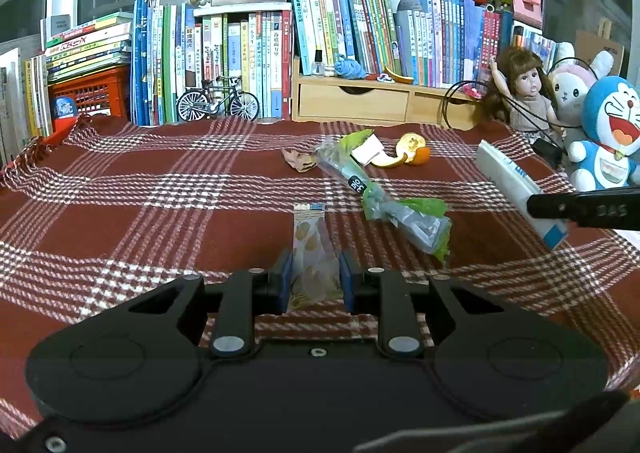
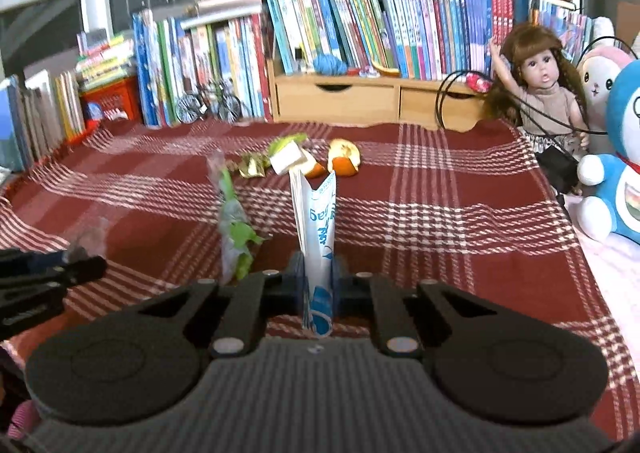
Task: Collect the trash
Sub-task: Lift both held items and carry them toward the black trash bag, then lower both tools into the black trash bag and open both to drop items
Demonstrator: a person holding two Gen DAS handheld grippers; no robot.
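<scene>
Nearest, the left tool (image 1: pixel 314 279) is clenched on a clear snack wrapper (image 1: pixel 310 249), and the right tool (image 2: pixel 318 279) grips a flattened white-and-blue carton (image 2: pixel 316 237) standing up between its pads. Both pieces look thin and slippery, so a jolt could let either slide out. Farther across the plaid-covered counter (image 1: pixel 160 189), a green-and-clear plastic wrapper (image 1: pixel 400 213) lies waiting, then a crumpled brown scrap (image 1: pixel 298 161), a white paper piece (image 1: pixel 368 149) and orange peel (image 1: pixel 412 151); with both tools full, reaching for these risks dropping something.
</scene>
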